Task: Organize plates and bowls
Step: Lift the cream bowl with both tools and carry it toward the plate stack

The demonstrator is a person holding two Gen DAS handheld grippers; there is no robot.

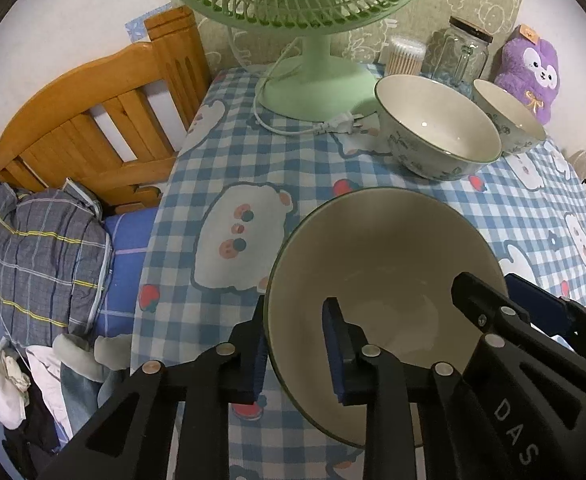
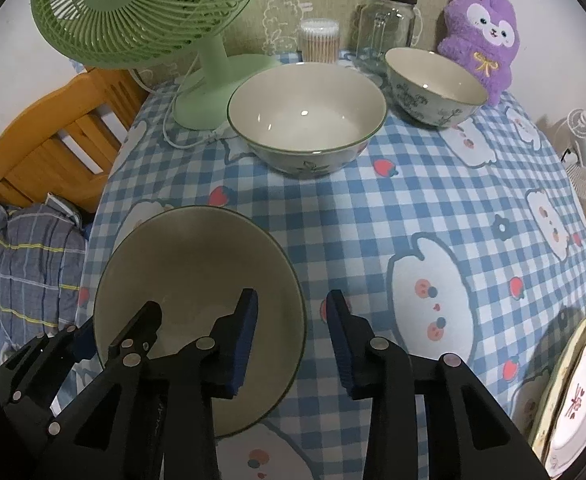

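A cream bowl with a green rim sits on the checked tablecloth close in front; it also shows in the right wrist view. My left gripper straddles its left rim, one finger outside and one inside, with a gap to the wall. My right gripper straddles its right rim the same way, also open. A large floral bowl and a smaller floral bowl stand farther back. Stacked plates lie at the table's right edge.
A green desk fan with its cord stands at the back left. A glass jar, a cotton swab tub and a purple plush toy line the back. A wooden bed frame is to the left.
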